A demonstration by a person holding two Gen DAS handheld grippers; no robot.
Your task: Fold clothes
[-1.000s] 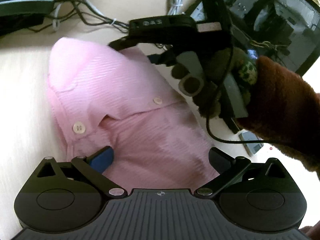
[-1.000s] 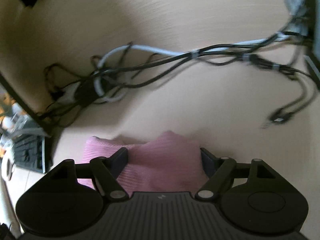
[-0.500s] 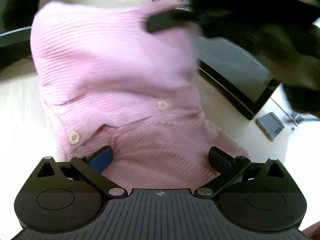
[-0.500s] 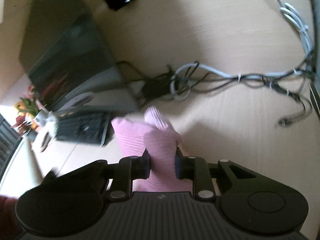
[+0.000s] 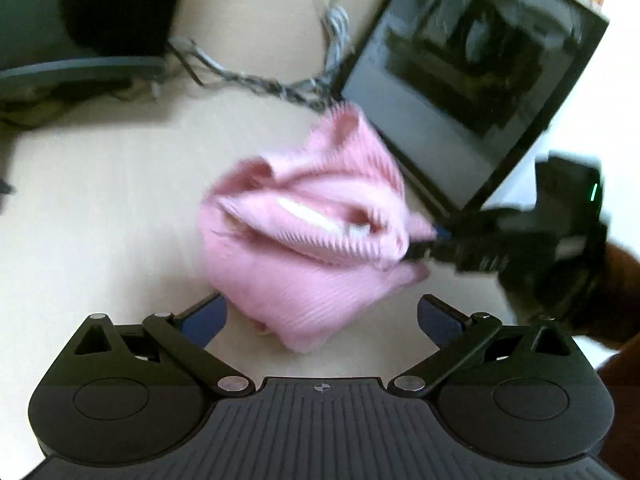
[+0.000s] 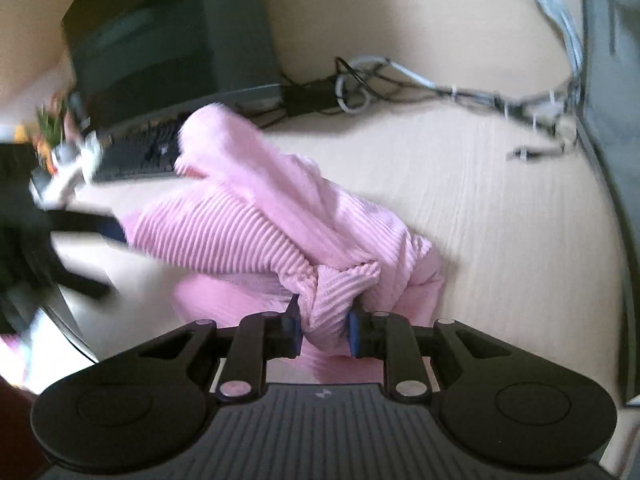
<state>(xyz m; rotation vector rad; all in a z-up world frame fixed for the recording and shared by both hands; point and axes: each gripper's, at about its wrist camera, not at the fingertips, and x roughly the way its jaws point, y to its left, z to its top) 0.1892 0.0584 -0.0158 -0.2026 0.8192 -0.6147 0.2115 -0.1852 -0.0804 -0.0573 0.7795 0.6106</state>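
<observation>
Garment: pink ribbed shirt [image 5: 304, 248], bunched into a loose heap on the pale wooden desk [image 5: 100, 208], folds gathered upward and one edge drawn out sideways. Right gripper [image 6: 323, 330]: fingers pressed close together, pinching a wad of the shirt's fabric between the blue pads; the same tool shows in the left wrist view as a dark blurred shape [image 5: 420, 250] at the shirt's right edge, with a brown sleeve [image 5: 624, 276] behind it. Left gripper [image 5: 322, 316]: fingers spread wide, nothing between them, the shirt's near edge lying just ahead of the gap and touching neither pad. Its tip, possibly in contact with the far side of the cloth, appears in the right wrist view as a dark smear [image 6: 92, 224]; motion blur prevents a firm reading. Surroundings: dark monitor [image 5: 472, 72] tilted just behind the shirt, tangled cables [image 6: 460, 92] well beyond it, keyboard [image 6: 140, 156] near the monitor base.
</observation>
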